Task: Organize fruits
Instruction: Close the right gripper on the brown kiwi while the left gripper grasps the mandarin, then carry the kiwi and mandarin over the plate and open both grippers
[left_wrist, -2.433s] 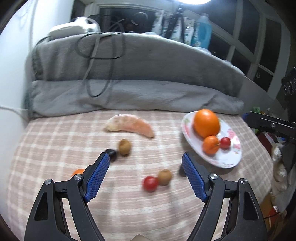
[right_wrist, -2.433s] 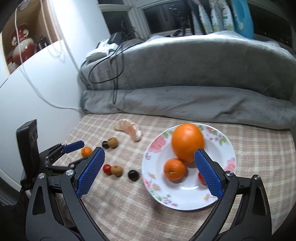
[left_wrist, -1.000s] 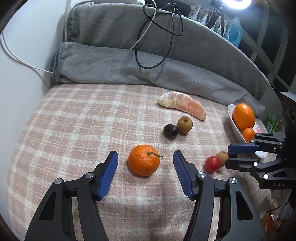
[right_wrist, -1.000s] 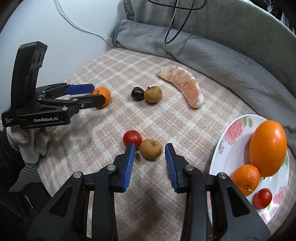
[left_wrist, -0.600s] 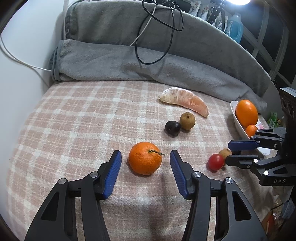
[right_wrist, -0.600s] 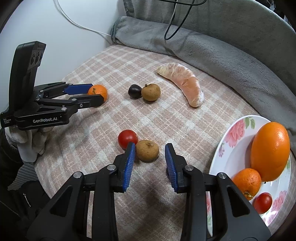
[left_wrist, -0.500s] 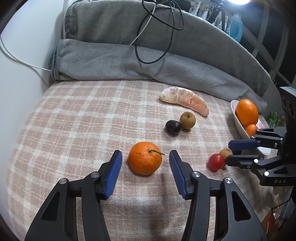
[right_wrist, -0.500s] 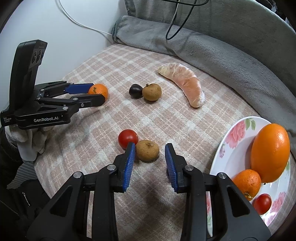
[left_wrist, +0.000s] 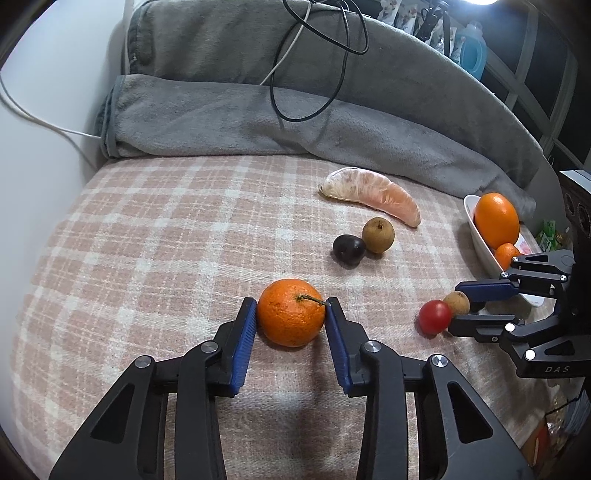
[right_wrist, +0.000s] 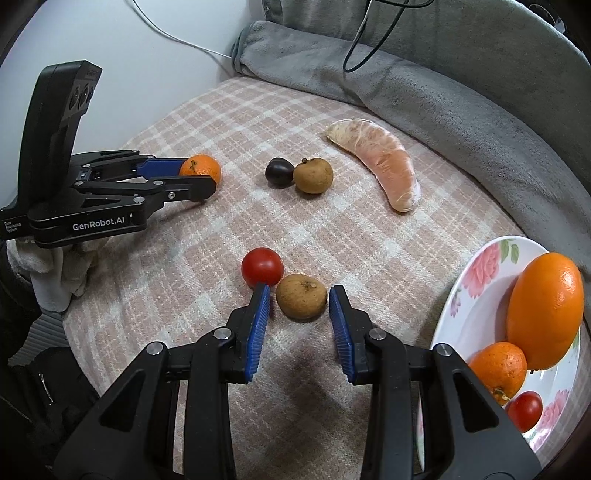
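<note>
Left gripper (left_wrist: 290, 308) closing on a small round orange mandarin with a short stem (left_wrist: 290, 312), blue pads right against its two sides; fruit sitting on the pink-and-cream checked cloth (left_wrist: 155, 236) between the jaws, near the left part of the spread

Right gripper (right_wrist: 298, 299) set low over a small brown rough-skinned round fruit (right_wrist: 301, 295), jaws standing a little apart on either side with a sliver of cloth visible at each pad, so not gripping; fruit resting on the cloth between them. Touching that brown fruit on its left, a small red glossy tomato (right_wrist: 262, 266), just beyond the left pad's tip

Farther back on the cloth: a dark purple plum-like fruit (right_wrist: 279, 172) touching a second brown round fruit (right_wrist: 313, 175), and behind them a peeled curved pomelo segment, pale pink (right_wrist: 380, 161), lying alone near the folded grey fleece blanket (right_wrist: 424, 85)

At the right edge, a white plate with pink flower print (right_wrist: 476, 288) holding a large oval orange (right_wrist: 545, 315), a smaller mandarin (right_wrist: 498, 369) and a second red tomato (right_wrist: 523, 410), all close together

Black cable (left_wrist: 317, 59) looped across the blanket; white cord (left_wrist: 40, 114) along the wall. White-gloved hand (right_wrist: 55, 273) under the left gripper's body in the right wrist view
</note>
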